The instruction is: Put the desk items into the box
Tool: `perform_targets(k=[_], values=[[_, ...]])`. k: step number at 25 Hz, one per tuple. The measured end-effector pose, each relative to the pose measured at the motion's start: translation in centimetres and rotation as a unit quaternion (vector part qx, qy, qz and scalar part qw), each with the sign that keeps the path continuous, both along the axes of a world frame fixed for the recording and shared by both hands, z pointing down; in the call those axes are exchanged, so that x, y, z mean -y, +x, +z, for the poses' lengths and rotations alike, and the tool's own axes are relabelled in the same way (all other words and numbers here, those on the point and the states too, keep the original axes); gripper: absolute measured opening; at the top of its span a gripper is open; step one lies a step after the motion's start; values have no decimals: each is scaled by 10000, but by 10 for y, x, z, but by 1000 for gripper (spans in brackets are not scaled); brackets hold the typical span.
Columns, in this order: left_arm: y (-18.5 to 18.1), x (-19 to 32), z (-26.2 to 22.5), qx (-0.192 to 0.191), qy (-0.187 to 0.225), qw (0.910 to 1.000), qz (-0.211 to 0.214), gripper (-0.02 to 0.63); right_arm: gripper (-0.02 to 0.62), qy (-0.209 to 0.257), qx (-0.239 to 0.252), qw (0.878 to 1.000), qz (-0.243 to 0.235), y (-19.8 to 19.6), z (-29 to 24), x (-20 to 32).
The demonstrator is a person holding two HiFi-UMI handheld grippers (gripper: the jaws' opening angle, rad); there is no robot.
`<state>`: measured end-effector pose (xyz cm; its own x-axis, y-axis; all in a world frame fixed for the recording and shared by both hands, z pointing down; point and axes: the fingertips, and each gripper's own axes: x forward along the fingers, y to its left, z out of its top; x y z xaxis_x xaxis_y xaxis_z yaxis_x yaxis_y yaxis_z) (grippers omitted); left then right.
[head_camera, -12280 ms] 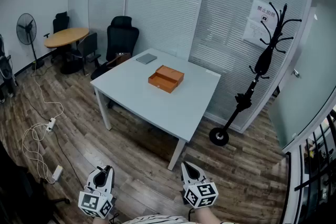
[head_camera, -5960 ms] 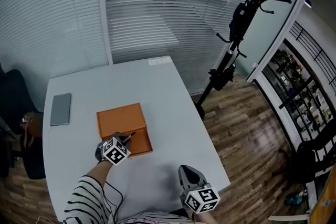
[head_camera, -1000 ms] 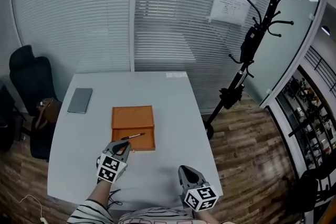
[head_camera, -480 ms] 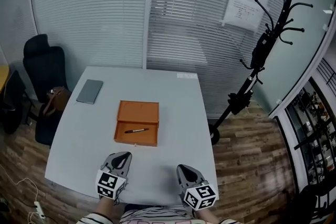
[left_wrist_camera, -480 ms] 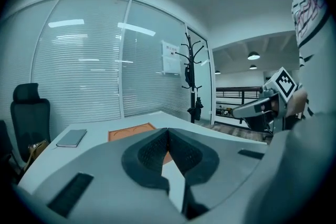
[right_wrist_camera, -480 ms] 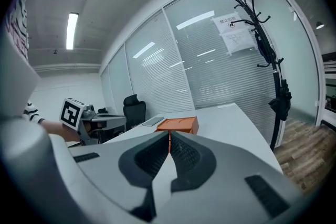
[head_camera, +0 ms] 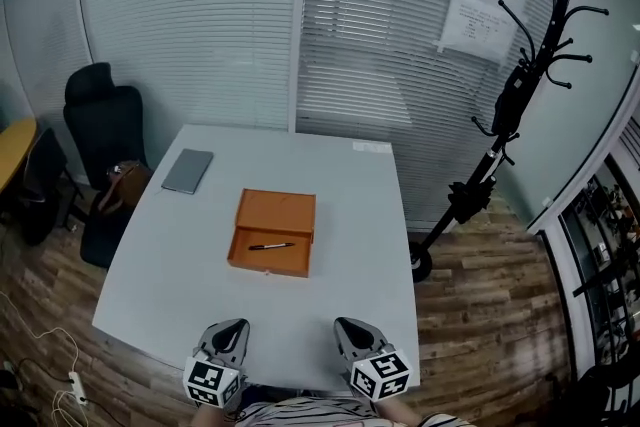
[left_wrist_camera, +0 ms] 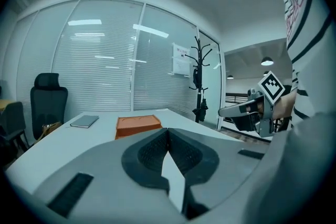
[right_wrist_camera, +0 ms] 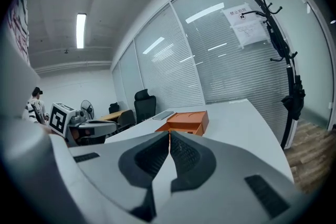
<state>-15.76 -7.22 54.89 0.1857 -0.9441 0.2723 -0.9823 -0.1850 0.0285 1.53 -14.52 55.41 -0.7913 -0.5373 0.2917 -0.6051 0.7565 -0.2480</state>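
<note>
An open orange box (head_camera: 273, 232) sits near the middle of the white table (head_camera: 170, 265), with a dark pen (head_camera: 270, 246) lying in its front tray. The same box (left_wrist_camera: 137, 125) shows beyond the left jaws, and as an orange box (right_wrist_camera: 185, 121) past the right jaws. My left gripper (head_camera: 232, 329) and right gripper (head_camera: 347, 329) hang side by side at the table's near edge, well short of the box. Both are shut with nothing between the jaws.
A grey notebook (head_camera: 188, 170) lies at the table's far left. A black office chair (head_camera: 100, 120) with a brown bag (head_camera: 119, 187) stands left of the table. A black coat stand (head_camera: 503, 120) rises at the right, by glass walls with blinds.
The view has pulled back from the table. My left gripper, near the box a second ago, has drawn back to the near edge beside the right one. The pen stays in the box.
</note>
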Motion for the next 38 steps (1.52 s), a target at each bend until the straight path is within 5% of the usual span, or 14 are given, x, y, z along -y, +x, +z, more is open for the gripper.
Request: perform_targets(k=[16,38], values=[[10,-34,8,-45,13,9989,-465,21,25,73,-232,9984,-512,-7,14,-16],[17,-28,12,-54,-54,9991,-423,22,25,97,-271,9979,-584,-8,16,-7]])
